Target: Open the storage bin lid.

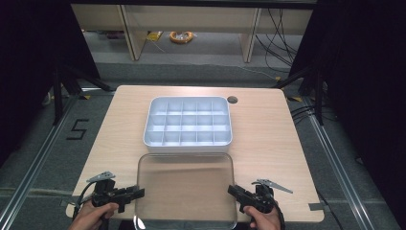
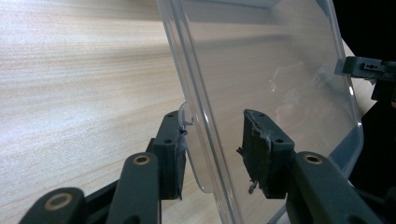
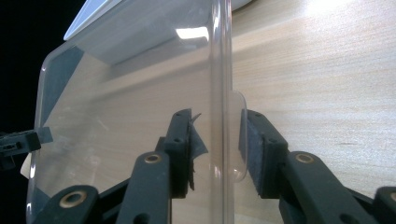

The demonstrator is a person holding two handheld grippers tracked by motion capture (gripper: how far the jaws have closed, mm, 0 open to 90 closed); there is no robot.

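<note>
Wooden tabletop (image 1: 268, 134), white compartment tray (image 1: 188, 120) behind. Clear lid (image 1: 186, 189): light, stiff, slippery; take by side tabs. Left hand-held gripper (image 2: 212, 149), right hand-held gripper (image 3: 218, 144): jaws straddle lid edges, slightly parted, not clamping.

The table (image 1: 268, 143) fills the middle of the high view. The tray (image 1: 188, 142) sits on it at frame centre, with the hole (image 1: 232, 99) just off its upper right corner. The lid (image 1: 186, 184) lies directly below the tray, reaching the table's lower edge. The left gripper (image 1: 139, 192) is at the lid's lower left edge, the right gripper (image 1: 231, 190) at its lower right edge.
</note>
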